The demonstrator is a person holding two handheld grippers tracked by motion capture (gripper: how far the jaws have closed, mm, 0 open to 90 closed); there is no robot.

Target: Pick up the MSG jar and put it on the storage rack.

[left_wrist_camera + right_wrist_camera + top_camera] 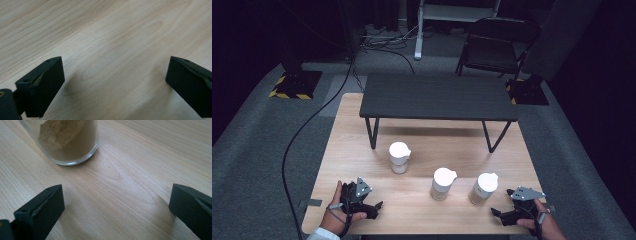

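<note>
Three glass jars with white lids stand on the light wooden table [362,140]: one toward the middle left [399,157], one in the middle [443,183], one at the right [483,188]. Each holds a pale brown powder. My left gripper [373,209] rests near the front left edge, open, with bare wood [115,75] between its jaws. My right gripper [501,215] rests near the front right edge, open, just right of the right jar. In the right gripper view that jar's base [67,142] stands ahead and to the left of the jaws, apart from them.
A low dark bench-like shelf [437,97] on black legs stands across the back half of the table. Beyond the table are a black folding chair [497,47], cables on grey carpet and hazard-striped bases [294,82]. A black cable [294,145] trails down the left side.
</note>
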